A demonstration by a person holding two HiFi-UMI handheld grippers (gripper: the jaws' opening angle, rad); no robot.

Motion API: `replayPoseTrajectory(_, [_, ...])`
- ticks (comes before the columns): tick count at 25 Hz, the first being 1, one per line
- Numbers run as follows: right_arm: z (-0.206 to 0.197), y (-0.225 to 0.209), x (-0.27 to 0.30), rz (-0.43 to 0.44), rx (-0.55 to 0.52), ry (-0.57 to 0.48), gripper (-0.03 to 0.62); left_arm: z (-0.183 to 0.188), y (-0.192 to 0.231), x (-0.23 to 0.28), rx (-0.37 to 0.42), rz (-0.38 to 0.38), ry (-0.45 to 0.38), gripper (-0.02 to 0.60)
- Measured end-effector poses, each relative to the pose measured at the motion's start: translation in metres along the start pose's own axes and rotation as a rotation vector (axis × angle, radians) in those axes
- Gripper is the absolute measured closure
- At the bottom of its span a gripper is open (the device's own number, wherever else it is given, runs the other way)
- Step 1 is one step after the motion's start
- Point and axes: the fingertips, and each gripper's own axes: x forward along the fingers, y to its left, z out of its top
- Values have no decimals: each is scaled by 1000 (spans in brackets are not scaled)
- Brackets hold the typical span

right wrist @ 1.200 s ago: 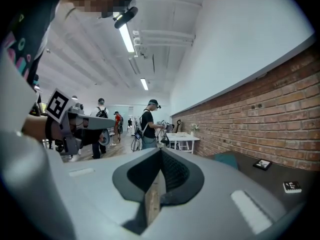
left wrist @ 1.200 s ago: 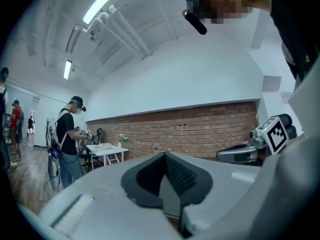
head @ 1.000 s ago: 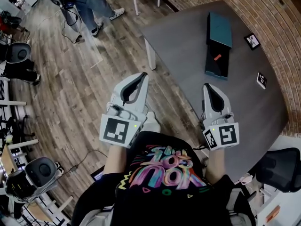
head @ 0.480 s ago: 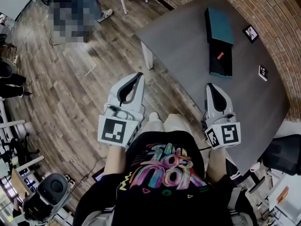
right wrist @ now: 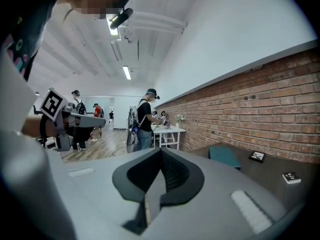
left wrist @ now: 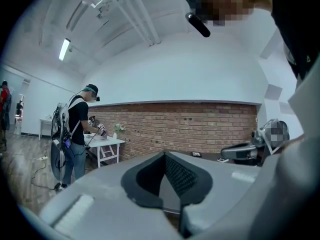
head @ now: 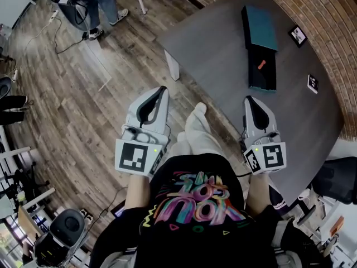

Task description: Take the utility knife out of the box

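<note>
Two grippers are in play, both pressed together and holding nothing.

Head view: the left gripper [head: 161, 91] hangs over the wooden floor [head: 83, 94], off the desk [head: 223, 54] altogether. The right gripper [head: 249, 101] sits over the desk's near edge. The open box [head: 262, 89] lies toward the far end of the desk, its teal lid [head: 260, 28] touching it on the far side. The utility knife [head: 261, 65] lies inside the box and shows only as a small orange patch against the dark lining. It is well apart from both grippers, ahead of the right one.

Left gripper view: the pads meet at the tips with nothing between them. No box is visible.

Right gripper view: the jaws are likewise together and empty. The teal lid lies ahead and to the right on the desk.

Assessment: the knife is judged light, rigid and smooth-sided, and likely to slip if pinched at an end. Grip across the handle mid-length, clear of the blade end.
</note>
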Motion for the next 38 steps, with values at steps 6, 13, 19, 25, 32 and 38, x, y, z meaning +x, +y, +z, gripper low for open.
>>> replayPoseTrajectory(6, [-5,-32,23,-54,25,0,594,-8,-2,43,14,-55,35,580])
replayPoseTrajectory(13, [-15,-90,47,-123,78,20,594,6,-8,133,52,-151,47,580])
replayPoseTrajectory(19, [-3,-158,51,-224,111,0,594,28,-42,208,81,-263,33,580])
replayPoseTrajectory(25, [13,-208,47,-303,135,-38,594,47,-79,266,111,-376,30,580])
replayPoseTrajectory(32, [8,-249,11,-450,181,-78,594,50,-139,309,159,-549,41,580])
replayPoseTrajectory(38, [-1,-265,-22,-586,236,-87,594,45,-179,328,189,-684,67,580])
